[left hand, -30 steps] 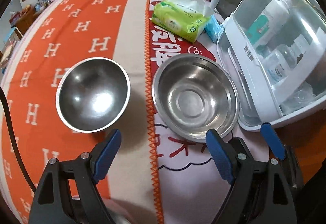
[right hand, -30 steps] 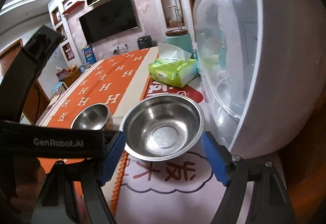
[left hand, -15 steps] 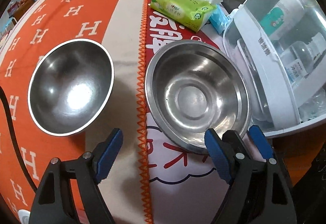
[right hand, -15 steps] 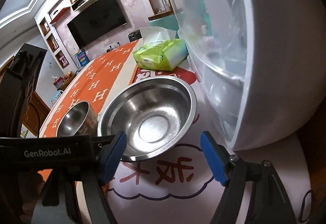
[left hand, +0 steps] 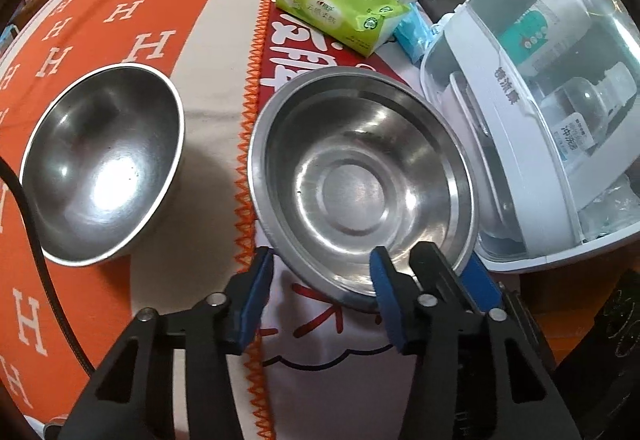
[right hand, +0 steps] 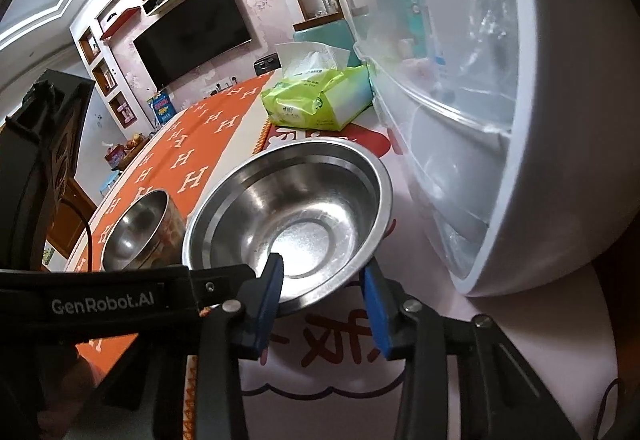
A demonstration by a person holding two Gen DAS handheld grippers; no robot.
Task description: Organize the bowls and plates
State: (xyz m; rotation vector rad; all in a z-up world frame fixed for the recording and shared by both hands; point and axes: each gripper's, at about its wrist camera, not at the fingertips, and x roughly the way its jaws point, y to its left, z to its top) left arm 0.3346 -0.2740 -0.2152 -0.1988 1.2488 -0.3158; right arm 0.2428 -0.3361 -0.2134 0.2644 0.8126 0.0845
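wide shallow stainless steel bowl (left hand: 362,184) sits on the white and red printed mat (left hand: 320,324), centre of the left wrist view, its near rim at 6 o'clock tipped up a bit off the mat. right gripper (right hand: 322,290) has its blue-padded fingers (right hand: 270,288) part closed around that near rim, one pad inside the bowl, one outside; real contact or grip can't be told. same gripper shows in the left wrist view at 5 o'clock on the rim (left hand: 428,280).

left gripper (left hand: 320,294) fingers (left hand: 256,292) are moderately apart, holding nothing; left pad just off the bowl's outer wall at 7 o'clock, right pad over the rim at 6 o'clock.

smaller deep stainless steel bowl (left hand: 102,166) sits upright at 9 o'clock on the orange cloth with white h letters (left hand: 132,20), near the wide bowl but apart, the orange zigzag edge between them.

green pack of tissues (left hand: 344,12) at 12 o'clock on the tabletop. white rack with clear domed lid (left hand: 532,112) at 3 o'clock, just beside the wide bowl, bottles inside. black tv (right hand: 192,32) on the far wall in the right wrist view.
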